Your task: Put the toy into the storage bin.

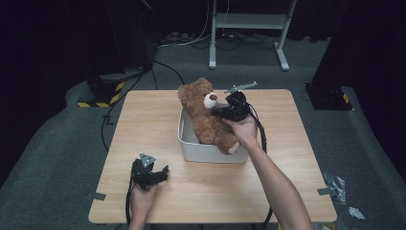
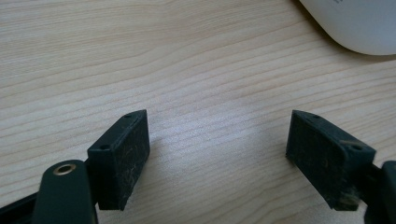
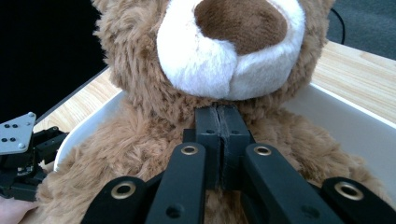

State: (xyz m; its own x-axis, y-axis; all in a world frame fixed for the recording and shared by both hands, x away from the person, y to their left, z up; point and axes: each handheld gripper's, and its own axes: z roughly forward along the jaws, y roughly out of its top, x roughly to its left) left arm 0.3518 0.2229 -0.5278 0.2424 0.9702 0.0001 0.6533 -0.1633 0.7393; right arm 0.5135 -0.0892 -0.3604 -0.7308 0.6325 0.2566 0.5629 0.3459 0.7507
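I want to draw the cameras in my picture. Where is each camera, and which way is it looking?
High view: sits above the person's side, looks forward and down on the table; both forearms and hands show.
Left gripper view: rides the left gripper, looks down at bare tabletop; its open jaws show.
Right gripper view: rides the right gripper, faces the teddy bear; its jaws stand shut at the bear's neck fur.
Shared: the white bin shows in all three.
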